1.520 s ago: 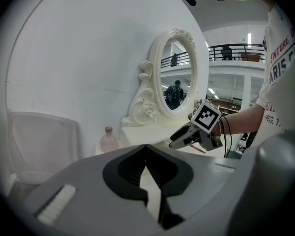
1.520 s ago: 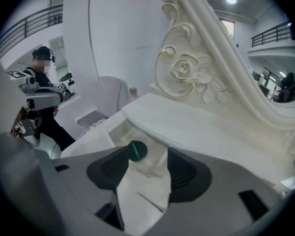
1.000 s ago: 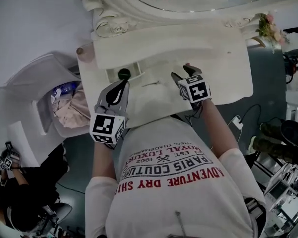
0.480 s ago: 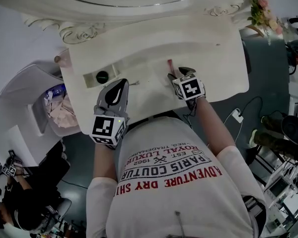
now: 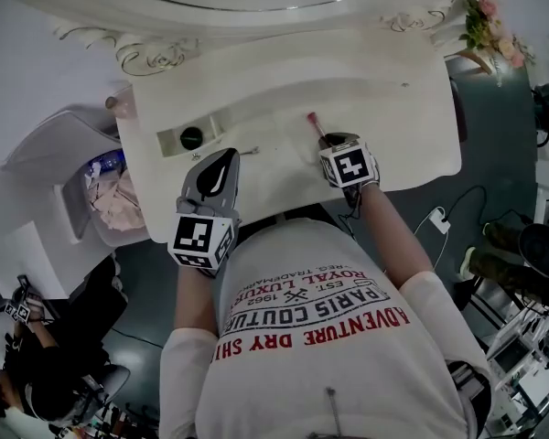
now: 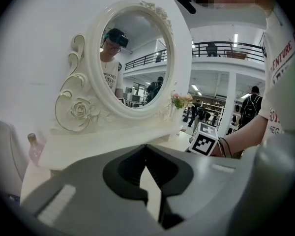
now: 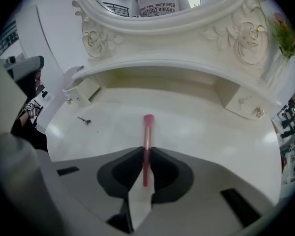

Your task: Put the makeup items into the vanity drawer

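A slim pink makeup stick (image 7: 148, 129) lies on the white vanity top (image 5: 384, 90), pointing toward the mirror. My right gripper (image 7: 146, 151) is closing its jaws around the stick's near end, and the pads press it from both sides. In the head view the stick (image 5: 311, 122) pokes out ahead of the right gripper (image 5: 328, 140). The small left drawer (image 5: 169, 140) stands open with a dark round item (image 5: 192, 138) inside. My left gripper (image 5: 225, 156) hovers at the table's front edge, right of the drawer. Its tips (image 6: 146, 149) meet with nothing between them.
A small dark pin (image 5: 249, 152) lies on the top between the grippers. A pink bottle (image 5: 119, 104) stands at the back left corner and flowers (image 5: 489, 33) at the back right. The oval mirror (image 6: 132, 58) rises behind. A closed drawer (image 7: 243, 104) sits on the right.
The right gripper's jaws stood wide apart a second ago; they have come together on the pink stick. The left gripper has stayed shut in about the same place.
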{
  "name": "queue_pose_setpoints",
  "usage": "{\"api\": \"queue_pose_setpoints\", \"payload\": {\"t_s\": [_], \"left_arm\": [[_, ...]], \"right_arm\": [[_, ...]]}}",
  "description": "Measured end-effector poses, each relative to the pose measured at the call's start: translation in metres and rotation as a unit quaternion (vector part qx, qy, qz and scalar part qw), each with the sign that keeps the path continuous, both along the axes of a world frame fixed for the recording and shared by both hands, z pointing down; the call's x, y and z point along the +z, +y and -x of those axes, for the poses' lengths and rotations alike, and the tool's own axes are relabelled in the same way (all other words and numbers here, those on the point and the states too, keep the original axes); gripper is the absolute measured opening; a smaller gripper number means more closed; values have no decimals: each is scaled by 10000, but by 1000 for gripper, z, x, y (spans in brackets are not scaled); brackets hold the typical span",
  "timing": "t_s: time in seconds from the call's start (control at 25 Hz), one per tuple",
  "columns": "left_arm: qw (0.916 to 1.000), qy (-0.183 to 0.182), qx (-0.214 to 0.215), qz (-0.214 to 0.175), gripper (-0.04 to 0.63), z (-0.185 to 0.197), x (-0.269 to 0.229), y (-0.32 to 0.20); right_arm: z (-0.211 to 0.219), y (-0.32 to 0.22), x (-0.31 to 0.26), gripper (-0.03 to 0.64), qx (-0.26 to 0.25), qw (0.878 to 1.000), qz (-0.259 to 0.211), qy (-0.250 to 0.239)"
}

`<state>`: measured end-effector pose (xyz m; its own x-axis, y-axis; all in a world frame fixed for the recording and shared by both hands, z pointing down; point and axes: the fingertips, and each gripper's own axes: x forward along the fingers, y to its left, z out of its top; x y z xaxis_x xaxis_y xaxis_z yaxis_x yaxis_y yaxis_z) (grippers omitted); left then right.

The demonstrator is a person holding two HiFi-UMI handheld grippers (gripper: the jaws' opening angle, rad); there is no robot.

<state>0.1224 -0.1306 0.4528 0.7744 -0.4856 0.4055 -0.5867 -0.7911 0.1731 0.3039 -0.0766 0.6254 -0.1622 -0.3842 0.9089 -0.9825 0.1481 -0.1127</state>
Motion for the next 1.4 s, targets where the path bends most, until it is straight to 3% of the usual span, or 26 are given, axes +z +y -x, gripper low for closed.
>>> {"api": "queue_pose_setpoints", "payload": {"t_s": [0.32, 0.72, 1.08, 1.4], "left_arm": [[9994, 132, -190, -251, 11, 24, -18, -1], [9960, 106, -727, -505, 11, 99, -37, -7], [9879, 103, -1411, -641, 11, 166, -44, -6], [9746, 28, -2164, -579, 11, 222, -40, 3]], "right_arm": [[30, -15, -30, 54, -234, 9987, -420, -148], [100, -54, -83, 50, -788, 9900, -1094, -407], [181, -88, -112, 49, -1751, 9721, -1447, -579], [251, -100, -102, 50, -2750, 9503, -1251, -753]]}}
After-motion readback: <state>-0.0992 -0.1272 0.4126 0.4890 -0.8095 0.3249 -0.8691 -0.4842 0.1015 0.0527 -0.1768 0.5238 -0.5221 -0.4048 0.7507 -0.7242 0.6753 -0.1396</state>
